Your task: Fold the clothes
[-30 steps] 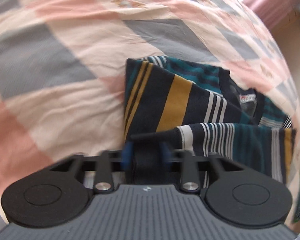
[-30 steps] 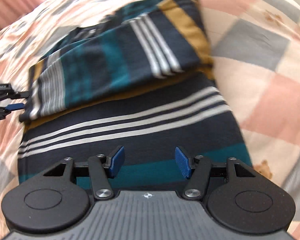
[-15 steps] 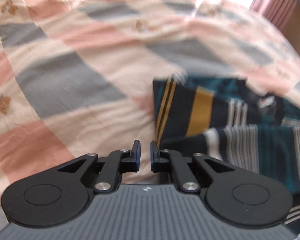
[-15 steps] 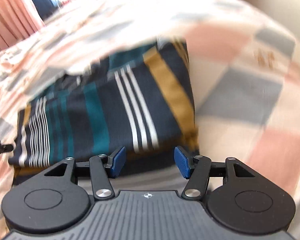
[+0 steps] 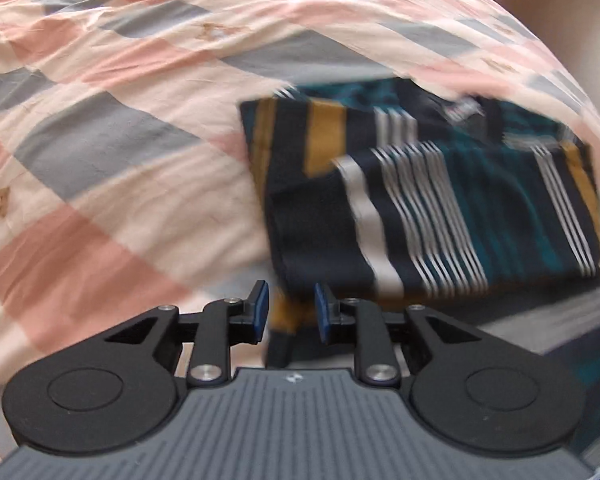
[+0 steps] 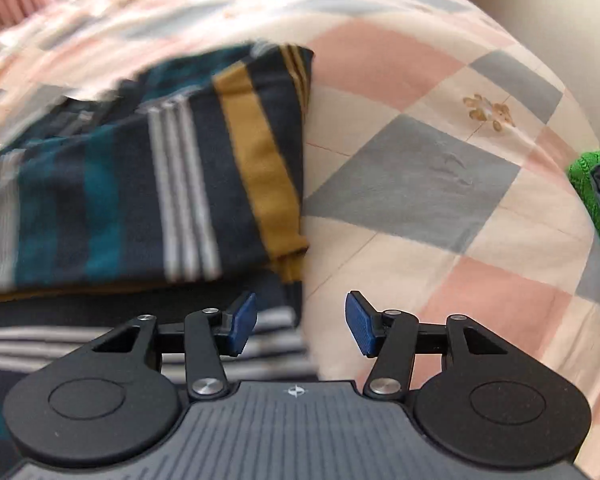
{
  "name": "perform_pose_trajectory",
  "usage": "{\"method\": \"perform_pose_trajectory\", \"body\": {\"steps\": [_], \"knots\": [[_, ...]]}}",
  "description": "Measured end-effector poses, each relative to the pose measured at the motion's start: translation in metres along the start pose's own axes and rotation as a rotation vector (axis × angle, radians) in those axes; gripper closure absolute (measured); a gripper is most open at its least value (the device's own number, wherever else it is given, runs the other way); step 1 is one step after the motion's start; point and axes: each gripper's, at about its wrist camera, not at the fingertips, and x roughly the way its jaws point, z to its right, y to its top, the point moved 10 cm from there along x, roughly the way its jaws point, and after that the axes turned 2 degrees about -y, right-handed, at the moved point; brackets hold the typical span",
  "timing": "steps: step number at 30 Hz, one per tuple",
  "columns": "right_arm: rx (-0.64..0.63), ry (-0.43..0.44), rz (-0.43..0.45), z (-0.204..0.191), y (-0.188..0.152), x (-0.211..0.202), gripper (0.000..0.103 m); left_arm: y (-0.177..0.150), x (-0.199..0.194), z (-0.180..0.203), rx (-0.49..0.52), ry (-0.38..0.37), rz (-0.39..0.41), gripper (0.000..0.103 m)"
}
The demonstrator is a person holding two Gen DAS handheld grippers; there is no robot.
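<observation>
Since a second ago the left gripper [image 5: 287,310] has let go of the striped fabric it was pinching and drawn back to the garment's left edge; its jaws have just been opening and now stand a narrow gap apart. The mustard and navy edge of the cloth shows in that gap, but whether the blue pads touch it cannot be told through the blur. The right gripper [image 6: 300,322] has shifted from over the middle of the cloth to its right border, and its jaws have just been closing a little, though they stand well apart with nothing clamped between them: the left pad hangs over the white-striped lower layer, the right pad over bare bedding.

The folded knit garment with navy, teal, mustard and white stripes [image 5: 440,200] lies on the checked bedsheet of pink, grey and cream squares [image 5: 119,160], its upper fold resting across a wider lower layer. In the right wrist view the garment [image 6: 159,180] fills the left half, and a bright green textile with grey cloth on it [image 6: 592,184] sits at the far right edge of the bedsheet [image 6: 420,180].
</observation>
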Motion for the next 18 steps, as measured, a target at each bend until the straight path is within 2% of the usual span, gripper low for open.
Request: {"method": "perform_pose_trajectory", "body": {"steps": [2,6,9,12,14,18], "knots": [[-0.015,-0.002,-0.052,-0.006,-0.03,-0.007,0.052,-0.029,-0.002,0.008,0.014,-0.031,-0.054,0.083],[0.009,-0.072,-0.176,0.009,-0.105,-0.014,0.052,-0.101,-0.019,0.019,0.127,-0.005,-0.125,0.083],[0.05,-0.085,-0.263,0.028,-0.152,-0.027,0.051,-0.146,-0.045,0.015,0.125,-0.023,-0.154,0.084],[0.063,-0.097,-0.331,0.047,-0.185,-0.04,0.051,-0.189,-0.064,0.006,0.129,0.018,-0.234,0.084],[0.064,-0.103,-0.312,0.053,-0.185,-0.051,0.051,-0.195,-0.086,0.004,0.093,0.024,-0.194,0.085],[-0.013,0.003,-0.116,0.028,-0.15,-0.073,0.051,-0.182,-0.118,0.026,0.076,0.0,-0.066,0.084]]}}
